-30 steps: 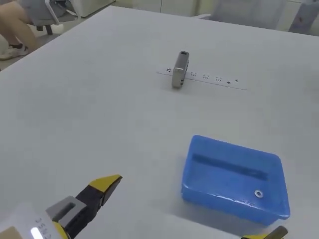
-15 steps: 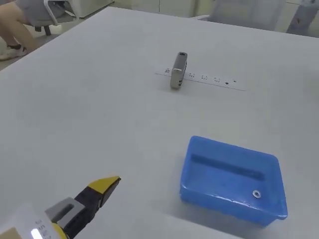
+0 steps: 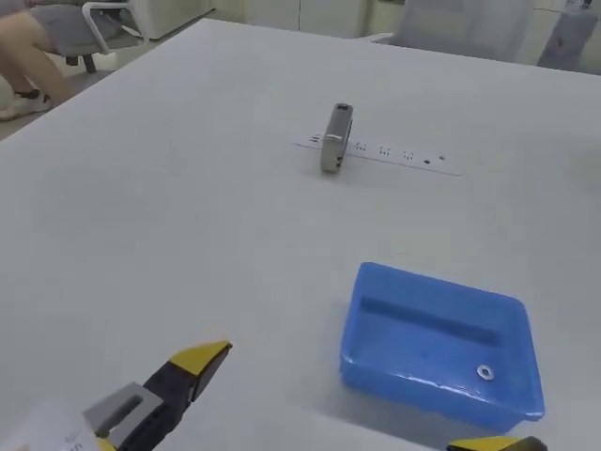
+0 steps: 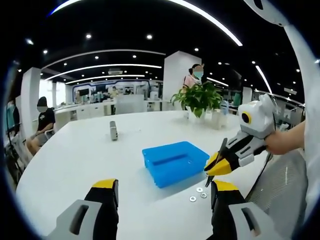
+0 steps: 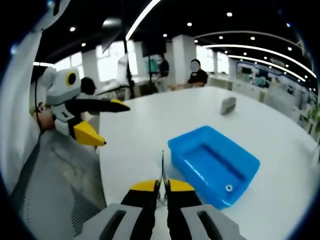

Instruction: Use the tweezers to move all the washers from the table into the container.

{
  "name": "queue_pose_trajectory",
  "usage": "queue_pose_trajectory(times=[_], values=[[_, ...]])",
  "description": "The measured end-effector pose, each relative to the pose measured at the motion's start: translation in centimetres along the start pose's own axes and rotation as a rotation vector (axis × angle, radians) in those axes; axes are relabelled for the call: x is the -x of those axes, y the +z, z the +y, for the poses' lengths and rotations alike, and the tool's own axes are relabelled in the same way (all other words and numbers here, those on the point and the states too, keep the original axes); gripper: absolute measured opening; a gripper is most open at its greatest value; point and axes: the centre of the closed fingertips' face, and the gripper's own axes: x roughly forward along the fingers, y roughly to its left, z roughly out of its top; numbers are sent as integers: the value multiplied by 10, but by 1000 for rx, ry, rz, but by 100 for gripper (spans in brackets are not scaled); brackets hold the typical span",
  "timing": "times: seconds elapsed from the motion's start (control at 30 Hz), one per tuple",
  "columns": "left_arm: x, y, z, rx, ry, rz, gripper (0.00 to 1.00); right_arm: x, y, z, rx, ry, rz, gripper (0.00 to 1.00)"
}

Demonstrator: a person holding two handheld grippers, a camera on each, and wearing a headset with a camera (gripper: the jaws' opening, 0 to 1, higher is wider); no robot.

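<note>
The white counter (image 3: 169, 207) takes up most of my head view, and the blue container (image 3: 434, 287) sits on it toward my near right, open side up. My left claw (image 4: 164, 186) is released, its yellow-tipped jaws spread wide apart above the counter with nothing between them. My right claw (image 5: 161, 188) is clenched on the tweezers (image 5: 162, 164), which stick out forward as a thin sliver between its jaws. A small grey device (image 3: 335, 138) stands on its edge farther back on the counter, well apart from the container. In the left gripper view, three loose washers (image 4: 199, 190) lie together on the counter just beside the container's near corner, close by the tweezers' tip; I cannot tell whether the tip touches them. One more washer (image 3: 485, 373) lies inside the container, on its floor near a corner.
</note>
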Motion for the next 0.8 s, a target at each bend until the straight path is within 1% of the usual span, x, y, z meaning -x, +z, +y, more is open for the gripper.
queue_pose_trajectory(times=[0.1,0.23,0.33,0.47,0.57,0.63,0.67,0.73,0.8], values=[[0,0,0,0,-3,2,76,2,6,-5,2,-8,-11,3],[0,0,0,3,-3,-1,76,7,17,-16,-22,-27,-47,3],[0,0,0,3,-1,-1,76,12,29,-27,-68,-48,-99,3],[0,0,0,1,-2,-1,76,17,37,-43,-135,-81,-149,3],[0,0,0,2,0,-1,76,18,39,-60,-182,-128,-162,3],[0,0,0,4,-1,0,76,17,39,-67,-220,-143,-169,3],[0,0,0,2,-1,0,76,16,38,-72,-256,-156,-168,3],[-1,-1,1,0,1,3,76,12,35,-83,-272,-184,-152,3],[-1,-1,0,2,-2,2,75,9,32,-91,-291,-199,-141,3]])
